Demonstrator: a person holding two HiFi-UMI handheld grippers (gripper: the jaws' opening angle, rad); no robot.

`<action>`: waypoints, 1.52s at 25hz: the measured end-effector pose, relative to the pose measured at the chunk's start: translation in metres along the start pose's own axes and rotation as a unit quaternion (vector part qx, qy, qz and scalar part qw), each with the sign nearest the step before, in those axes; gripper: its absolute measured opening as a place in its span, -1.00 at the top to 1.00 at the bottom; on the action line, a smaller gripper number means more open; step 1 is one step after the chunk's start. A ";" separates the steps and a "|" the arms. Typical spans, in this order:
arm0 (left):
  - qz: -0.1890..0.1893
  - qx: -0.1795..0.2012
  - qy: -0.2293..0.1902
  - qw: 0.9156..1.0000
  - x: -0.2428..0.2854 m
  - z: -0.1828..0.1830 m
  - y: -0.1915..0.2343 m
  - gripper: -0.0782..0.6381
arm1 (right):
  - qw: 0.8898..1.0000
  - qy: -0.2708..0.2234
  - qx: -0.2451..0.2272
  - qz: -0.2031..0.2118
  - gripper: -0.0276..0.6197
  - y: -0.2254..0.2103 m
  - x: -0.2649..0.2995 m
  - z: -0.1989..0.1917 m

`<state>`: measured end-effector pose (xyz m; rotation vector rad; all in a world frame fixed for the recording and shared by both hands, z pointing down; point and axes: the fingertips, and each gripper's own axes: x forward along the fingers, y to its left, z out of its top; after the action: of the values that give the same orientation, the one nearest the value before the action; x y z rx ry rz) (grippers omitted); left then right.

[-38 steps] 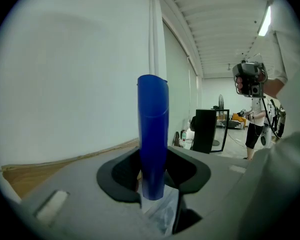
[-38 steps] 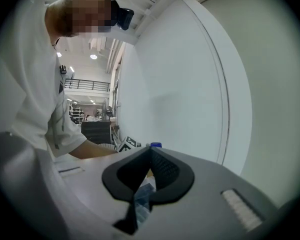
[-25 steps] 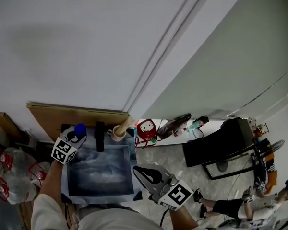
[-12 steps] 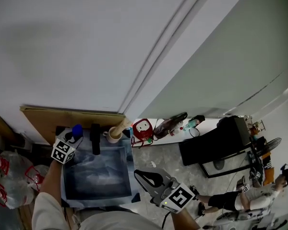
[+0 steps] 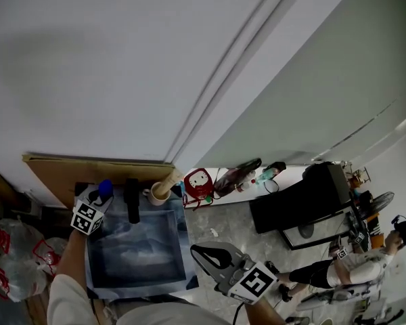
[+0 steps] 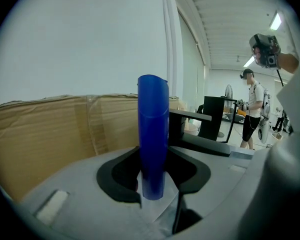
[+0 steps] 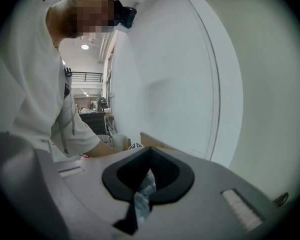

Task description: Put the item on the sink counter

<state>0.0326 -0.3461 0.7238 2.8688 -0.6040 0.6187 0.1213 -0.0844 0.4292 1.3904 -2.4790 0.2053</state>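
— How far along are we?

— Not finished, I judge. My left tool [image 6: 152,176] is clamped on the blue bottle [image 6: 152,134], which stands upright at 10 o'clock of the sink [image 5: 139,252], just at 9 o'clock of the black faucet [image 5: 132,202]. I can't tell whether it rests on the table [image 5: 142,288]; setting it down and letting go remain.

— And the count?

— One bottle, one faucet, one cup [image 5: 157,195], two tools. My right tool [image 7: 146,179] is closed, with nothing in it.

Big cardboard sheet [image 5: 74,171] up against the white wall [image 5: 122,66], plastic bags [image 5: 17,252] far left, a red thing [image 5: 198,183] on the floor, black cabinet [image 5: 291,205] further right, another person [image 5: 355,268] past it.
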 end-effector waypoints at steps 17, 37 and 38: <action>0.006 0.003 -0.002 1.000 0.018 -0.022 0.017 0.34 | 1.000 0.021 0.009 0.006 0.90 0.000 0.016 0.001; 0.016 0.006 -0.017 1.000 0.025 -0.029 0.016 0.33 | 0.999 0.029 0.010 0.024 0.90 -0.002 0.025 -0.005; 0.015 0.006 -0.017 1.000 0.025 -0.029 0.016 0.33 | 0.999 0.029 0.010 0.025 0.90 -0.002 0.025 -0.005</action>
<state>0.0363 -0.3627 0.7611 2.8919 -0.6529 0.5799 0.1119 -0.1048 0.4419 1.3132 -2.4718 0.2775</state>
